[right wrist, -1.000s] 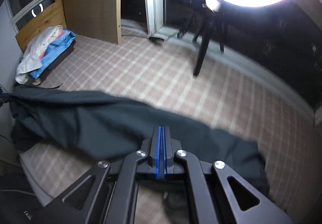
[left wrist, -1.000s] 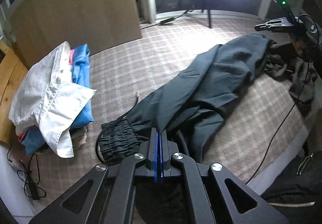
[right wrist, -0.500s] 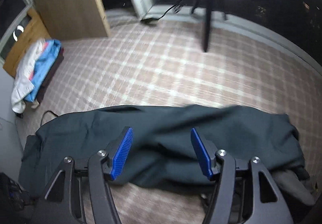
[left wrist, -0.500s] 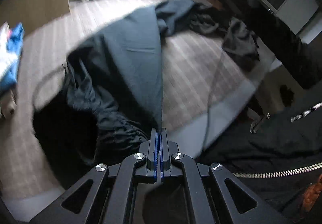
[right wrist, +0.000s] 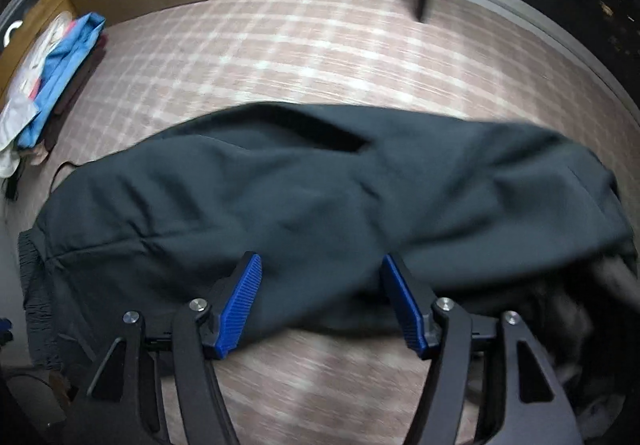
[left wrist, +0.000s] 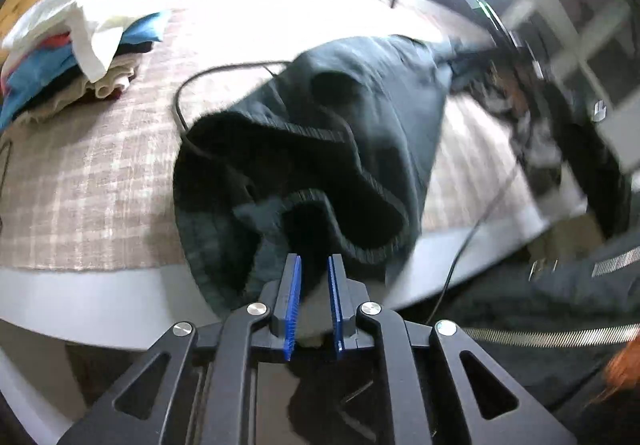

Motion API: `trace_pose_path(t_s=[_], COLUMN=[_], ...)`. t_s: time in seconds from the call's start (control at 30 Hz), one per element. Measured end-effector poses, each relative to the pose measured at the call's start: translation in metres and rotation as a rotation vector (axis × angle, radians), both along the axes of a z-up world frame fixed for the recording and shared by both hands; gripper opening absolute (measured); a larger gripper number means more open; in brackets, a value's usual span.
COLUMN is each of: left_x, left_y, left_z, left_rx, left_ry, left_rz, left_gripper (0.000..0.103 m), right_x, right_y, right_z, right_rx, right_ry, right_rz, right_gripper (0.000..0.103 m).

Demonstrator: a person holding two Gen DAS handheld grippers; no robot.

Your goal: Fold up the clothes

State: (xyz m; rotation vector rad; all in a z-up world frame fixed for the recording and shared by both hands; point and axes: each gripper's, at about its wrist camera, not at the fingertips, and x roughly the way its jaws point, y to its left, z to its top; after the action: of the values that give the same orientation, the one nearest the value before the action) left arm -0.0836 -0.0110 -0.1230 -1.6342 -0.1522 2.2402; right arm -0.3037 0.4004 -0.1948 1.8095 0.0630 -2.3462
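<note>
On the plaid bedspread (right wrist: 320, 41), dark trousers (right wrist: 304, 197) lie spread, waistband at its near edge. Left gripper (left wrist: 314, 269): jaws opening, nothing pinched. Right gripper (right wrist: 320, 285): jaws opening wide over trousers. Clothes pile (left wrist: 76, 41) beyond.

Both wrist views look steeply down, close over the same dark trousers (left wrist: 360, 117) on the checked bed (right wrist: 320, 45).

No words, numbers, labels or signs can be read anywhere in these pictures.
</note>
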Motion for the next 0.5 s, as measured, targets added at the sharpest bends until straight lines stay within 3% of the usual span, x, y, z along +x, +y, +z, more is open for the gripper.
trace_pose_path(t_s=[0.17,0.23,0.4,0.47,0.5], left_x=[-0.047,-0.069,-0.105,-0.118,-0.121], left_y=[0.026,0.024,0.02,0.021,0.022], left_z=[-0.014,-0.022,-0.046,-0.062,-0.068], left_rx=[0.099,0.118,0.022,-0.026,-0.028], left_ry=[-0.043,-0.09,-0.166,-0.188,-0.193], left_rz=[0.008,0.045,0.133,0.15,0.155], left_gripper=[0.036,0.037,0.038,0.034,0.027], right_x=[-0.001,-0.003,-0.007,-0.009,-0.01], right_y=[0.048,0.065,0.084,0.089,0.091], right_z=[-0.008,-0.004,0.011,0.014,0.016], right_rx=[-0.04,-0.093,-0.045,-0.029,-0.024], right_ry=[-0.034,-0.028,0.032,0.042,0.047], right_rz=[-0.151,-0.21,-0.246,-0.238,-0.235], right_gripper=[0.063,0.063,0.063,0.063,0.063])
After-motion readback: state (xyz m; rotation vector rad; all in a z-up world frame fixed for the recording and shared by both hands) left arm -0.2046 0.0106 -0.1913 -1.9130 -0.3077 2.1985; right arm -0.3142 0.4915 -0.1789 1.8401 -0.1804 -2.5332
